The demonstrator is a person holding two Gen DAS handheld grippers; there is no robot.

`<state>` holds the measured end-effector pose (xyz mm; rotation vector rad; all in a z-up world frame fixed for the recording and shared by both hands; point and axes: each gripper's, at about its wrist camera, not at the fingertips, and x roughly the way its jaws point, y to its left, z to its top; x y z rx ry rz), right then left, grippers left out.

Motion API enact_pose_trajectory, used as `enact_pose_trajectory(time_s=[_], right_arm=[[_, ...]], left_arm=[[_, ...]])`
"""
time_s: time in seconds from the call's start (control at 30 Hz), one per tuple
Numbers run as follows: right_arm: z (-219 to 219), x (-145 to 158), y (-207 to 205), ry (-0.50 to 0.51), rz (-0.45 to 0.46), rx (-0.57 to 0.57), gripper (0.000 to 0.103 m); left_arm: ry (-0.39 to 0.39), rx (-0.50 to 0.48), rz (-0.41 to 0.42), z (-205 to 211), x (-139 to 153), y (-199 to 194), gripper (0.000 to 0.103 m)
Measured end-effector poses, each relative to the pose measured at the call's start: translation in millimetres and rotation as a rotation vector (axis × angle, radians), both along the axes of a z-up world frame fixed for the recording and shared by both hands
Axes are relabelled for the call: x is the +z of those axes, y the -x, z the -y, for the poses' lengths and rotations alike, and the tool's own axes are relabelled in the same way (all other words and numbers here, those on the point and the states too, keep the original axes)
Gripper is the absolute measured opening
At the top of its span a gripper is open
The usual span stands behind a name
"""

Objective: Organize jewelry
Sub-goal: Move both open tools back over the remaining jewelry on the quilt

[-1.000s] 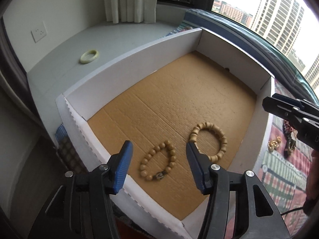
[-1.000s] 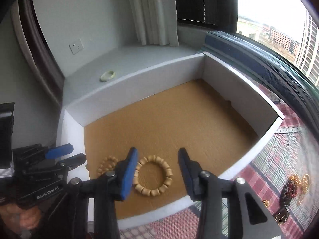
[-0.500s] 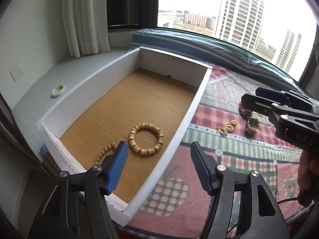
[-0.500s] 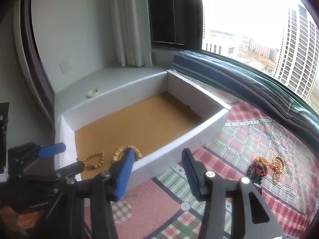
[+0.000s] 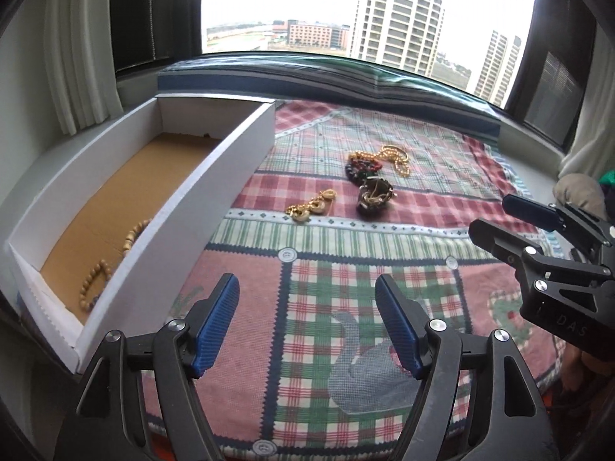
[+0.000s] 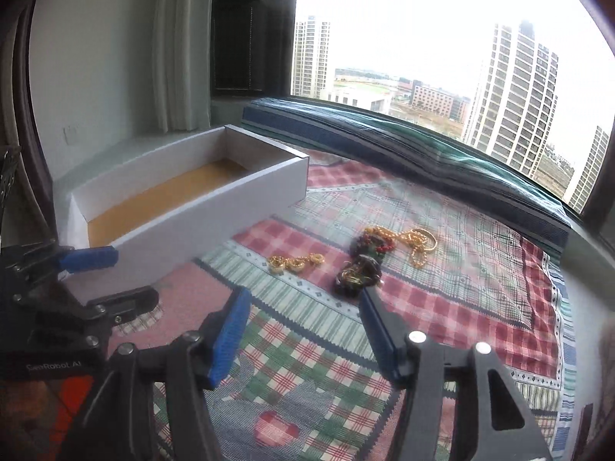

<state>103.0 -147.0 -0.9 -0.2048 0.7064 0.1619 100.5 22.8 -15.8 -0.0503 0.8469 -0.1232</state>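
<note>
A white box (image 5: 215, 176) with a brown cardboard floor stands at the left (image 6: 215, 207). Two wooden bead bracelets (image 5: 94, 284) (image 5: 134, 232) lie in its near end. On the plaid cloth lie a gold chain piece (image 5: 311, 207) (image 6: 294, 263), a dark tangled piece (image 5: 374, 196) (image 6: 355, 274), a red and dark bead bracelet (image 5: 361, 165) (image 6: 371, 244) and a gold bead necklace (image 5: 396, 157) (image 6: 417, 242). My left gripper (image 5: 307, 322) is open and empty above the cloth, right of the box. My right gripper (image 6: 303, 330) is open and empty, short of the jewelry pile.
The plaid cloth (image 5: 346, 269) covers a window seat. A folded dark blue-green blanket (image 6: 423, 150) lies along the window behind it. The grey ledge (image 6: 127, 150) and curtain are behind the box. Each gripper shows in the other's view (image 5: 538, 246) (image 6: 73, 280).
Both grippers have swung right, away from the box and toward the jewelry on the cloth. Both stayed open and empty. The bracelets remain in the box.
</note>
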Motion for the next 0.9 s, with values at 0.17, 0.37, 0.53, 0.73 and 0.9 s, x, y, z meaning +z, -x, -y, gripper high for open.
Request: enact_pose_trajectory(time_s=[0.17,0.37,0.53,0.73,0.9], right_arm=[[38,-26,24,-0.001,-0.008,-0.113,0.063],[81,-54,50,0.008,0.005,-0.28,0.066],[104,-71,60,-0.006,0.016,-0.378,0.066],[115,-87,66,-0.033,0.004,-0.414,0.066],[113,-94,66,-0.056,-0.01,-0.411,0.066]], left_arm=[[-0.011,-0.022,-0.008,26,-28,8,0.081],[-0.024,-0.046,-0.007,43,-56,15,0.081],[-0.04,-0.055,-0.012,50,-68,14,0.082],[-0.074,-0.037,-0.001,52,-76,9,0.086],[-0.079,-0.046,-0.012,57,-85,5,0.087]])
